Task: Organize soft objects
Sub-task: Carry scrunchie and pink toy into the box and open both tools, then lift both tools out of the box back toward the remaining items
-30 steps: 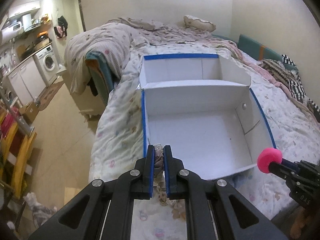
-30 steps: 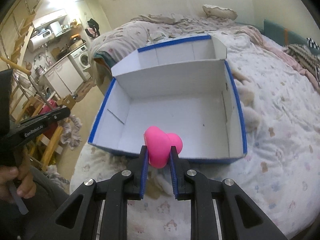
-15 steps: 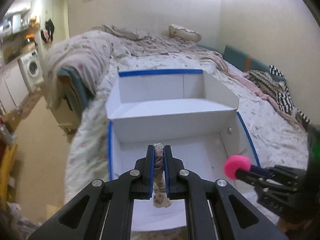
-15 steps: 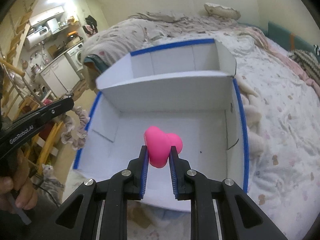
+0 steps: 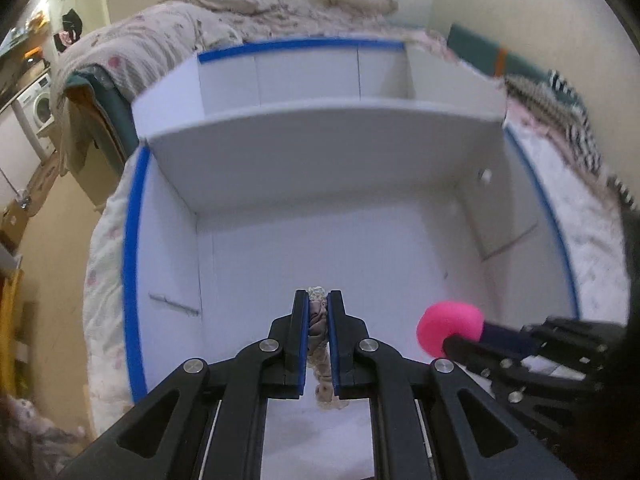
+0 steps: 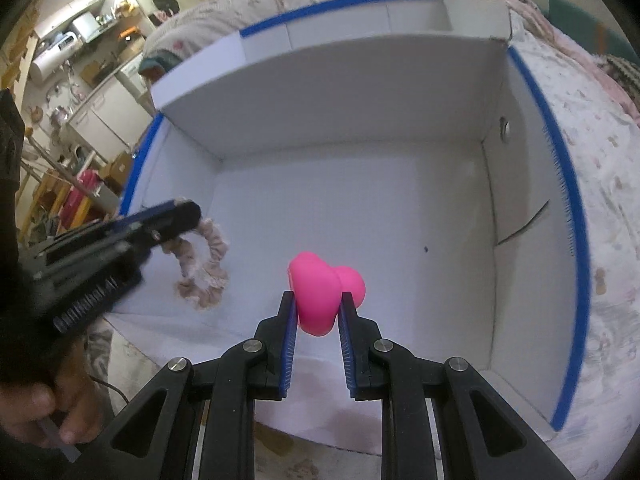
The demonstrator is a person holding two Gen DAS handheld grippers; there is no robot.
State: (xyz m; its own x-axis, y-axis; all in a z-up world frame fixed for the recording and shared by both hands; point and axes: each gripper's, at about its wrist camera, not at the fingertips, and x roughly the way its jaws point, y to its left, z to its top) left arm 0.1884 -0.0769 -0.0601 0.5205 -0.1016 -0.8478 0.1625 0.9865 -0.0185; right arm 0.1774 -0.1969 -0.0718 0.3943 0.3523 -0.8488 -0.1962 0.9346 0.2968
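My left gripper point(image 5: 318, 304) is shut on a beige fabric scrunchie point(image 5: 318, 328), which hangs as a loop below its fingers in the right wrist view point(image 6: 204, 264). My right gripper point(image 6: 318, 300) is shut on a soft pink heart-shaped sponge point(image 6: 320, 296), which also shows at the right of the left wrist view point(image 5: 448, 328). Both grippers hang over the large front compartment of a white box with blue-taped rims point(image 5: 132, 264), the left gripper point(image 6: 176, 216) to the left of the right one. The box floor point(image 6: 380, 216) beneath them is bare.
The box sits on a bed with a patterned quilt point(image 6: 608, 240). A divider wall point(image 5: 320, 152) separates a smaller back compartment point(image 5: 304, 76). A washing machine point(image 5: 38, 108) and kitchen clutter stand at the left. A hand point(image 6: 36, 408) holds the left gripper's handle.
Both grippers have moved forward and down, from in front of the box's near edge to over its front compartment. The scrunchie and the pink sponge stayed gripped.
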